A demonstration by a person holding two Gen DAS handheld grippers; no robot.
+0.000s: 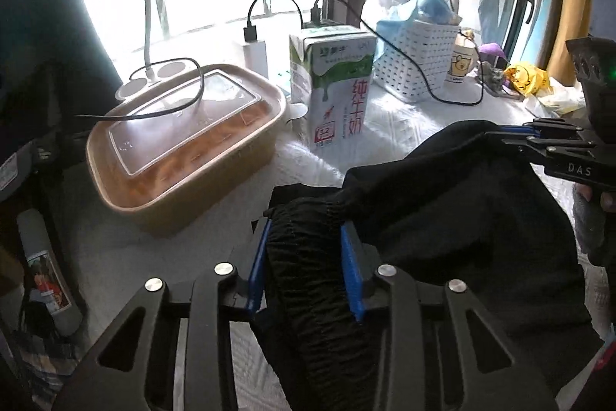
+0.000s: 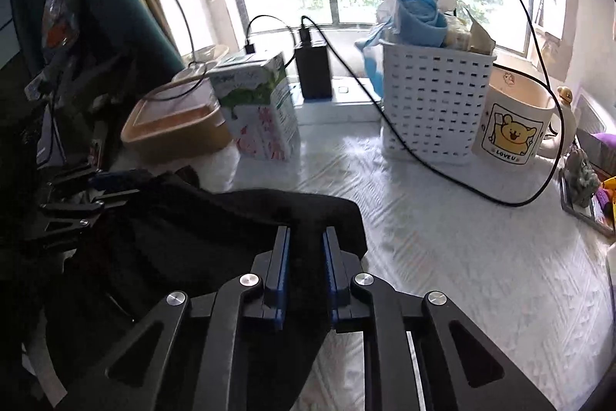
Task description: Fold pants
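The left claw (image 1: 306, 264) is pitched downward and forward, its blue pads (image 1: 257, 268) closed on the gathered waistband of the black pants (image 1: 442, 218). The right claw (image 2: 306, 272) is angled down likewise, its blue pads (image 2: 284, 268) pinched on an edge of the same cloth. In the left wrist view the right claw is seen at the right edge, with gloved fingers (image 1: 589, 214) wrapped beneath its body.
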